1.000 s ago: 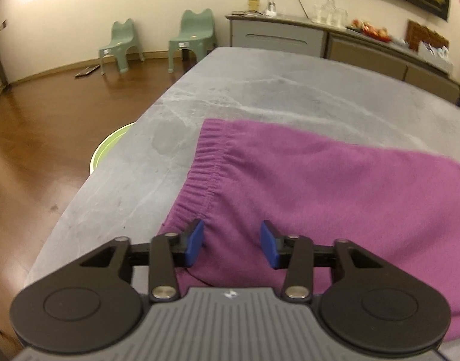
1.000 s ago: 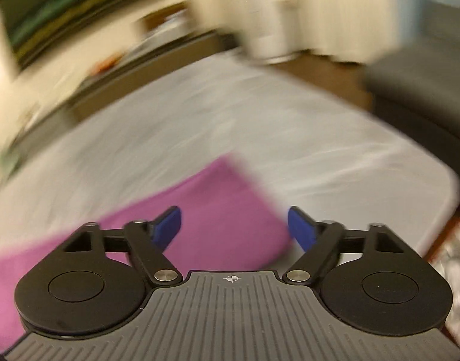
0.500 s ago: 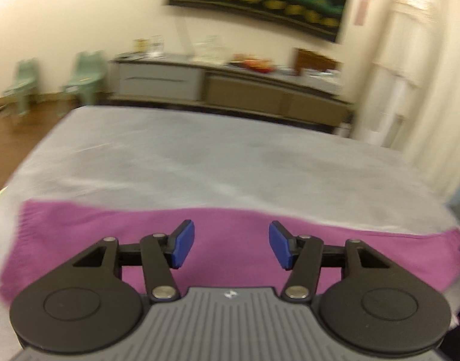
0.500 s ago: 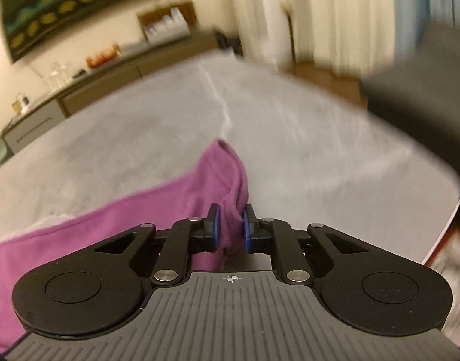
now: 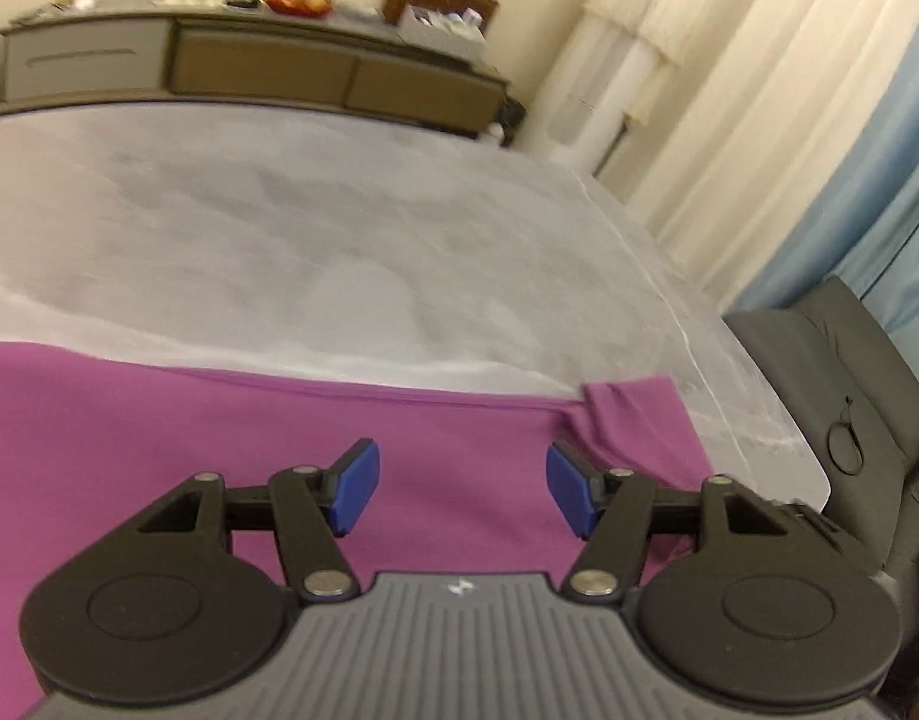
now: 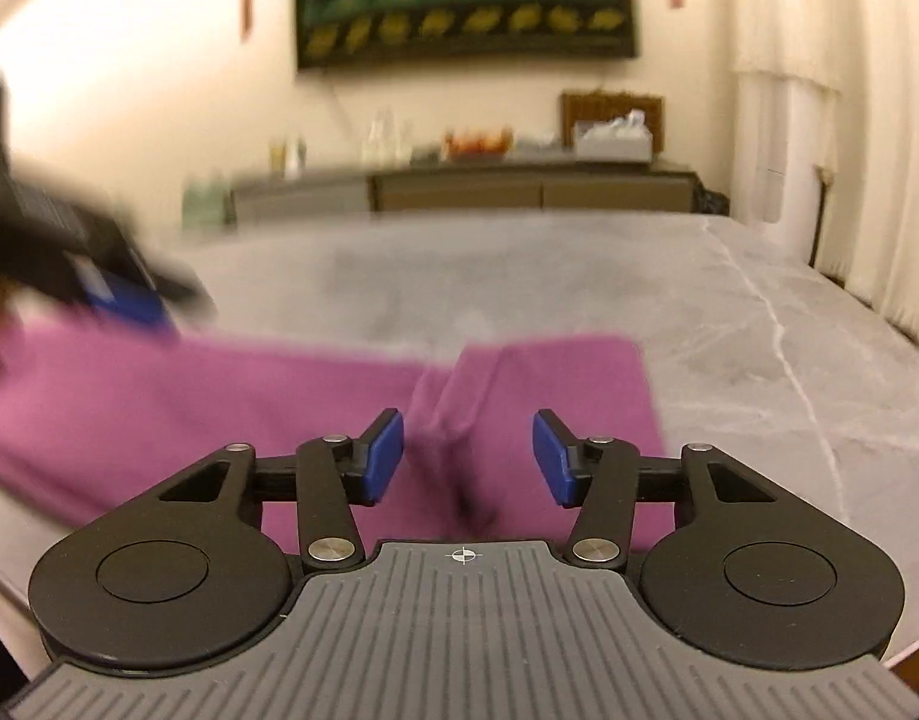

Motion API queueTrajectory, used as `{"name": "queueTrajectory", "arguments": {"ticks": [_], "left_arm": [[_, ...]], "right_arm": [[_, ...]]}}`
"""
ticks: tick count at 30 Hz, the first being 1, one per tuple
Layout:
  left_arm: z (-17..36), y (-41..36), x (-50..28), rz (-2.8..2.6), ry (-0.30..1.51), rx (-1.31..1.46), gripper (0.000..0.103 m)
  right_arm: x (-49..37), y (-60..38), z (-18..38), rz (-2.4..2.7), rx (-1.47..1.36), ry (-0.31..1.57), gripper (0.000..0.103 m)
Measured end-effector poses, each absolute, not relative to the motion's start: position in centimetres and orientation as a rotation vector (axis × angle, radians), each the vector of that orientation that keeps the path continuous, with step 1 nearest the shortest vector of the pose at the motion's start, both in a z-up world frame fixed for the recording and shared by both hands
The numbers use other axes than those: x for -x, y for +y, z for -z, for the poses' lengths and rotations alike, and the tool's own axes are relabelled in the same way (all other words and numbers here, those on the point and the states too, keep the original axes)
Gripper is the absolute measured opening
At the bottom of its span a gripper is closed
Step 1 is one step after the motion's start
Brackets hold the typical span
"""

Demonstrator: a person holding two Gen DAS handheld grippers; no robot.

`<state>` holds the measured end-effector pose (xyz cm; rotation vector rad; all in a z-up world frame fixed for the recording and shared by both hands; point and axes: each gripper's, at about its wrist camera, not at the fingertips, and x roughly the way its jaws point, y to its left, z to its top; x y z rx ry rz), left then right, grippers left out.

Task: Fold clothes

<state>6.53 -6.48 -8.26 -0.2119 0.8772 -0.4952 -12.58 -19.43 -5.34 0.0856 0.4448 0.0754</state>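
Note:
A purple garment (image 5: 159, 450) lies spread flat on the grey marble table (image 5: 339, 228). Its right end is bunched into a small raised fold (image 5: 627, 414). My left gripper (image 5: 459, 495) hovers over the cloth near that end, jaws opening, nothing between the pads. In the right wrist view the same garment (image 6: 219, 396) has a pinched ridge (image 6: 459, 414) standing between the pads of my right gripper (image 6: 468, 459). Those jaws are opening and the pads stand clear of the cloth. The left gripper (image 6: 123, 294) shows as a dark blur at the left, above the garment.
A long sideboard (image 5: 249, 60) with jars and fruit runs along the far wall. A dark padded seat (image 5: 831, 420) stands just past the table's right edge (image 5: 813, 462). Pale curtains (image 5: 729, 90) hang behind it. Bare tabletop stretches beyond the garment.
The left gripper swept from the waistband end along the garment to its right end, widening. The right gripper pinched the garment's end, then let go and swung toward the sideboard.

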Motion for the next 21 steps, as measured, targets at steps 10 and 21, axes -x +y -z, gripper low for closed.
{"name": "queueTrajectory", "arguments": {"ticks": [10, 21], "left_arm": [[12.2, -18.0, -8.2, 0.515, 0.944, 0.041, 0.062], [9.2, -17.8, -7.2, 0.526, 0.873, 0.036, 0.075]], "right_arm": [[10.6, -19.9, 8.4, 0.021, 0.073, 0.576, 0.039], [11.1, -21.9, 7.6, 0.034, -0.056, 0.591, 0.014]]}}
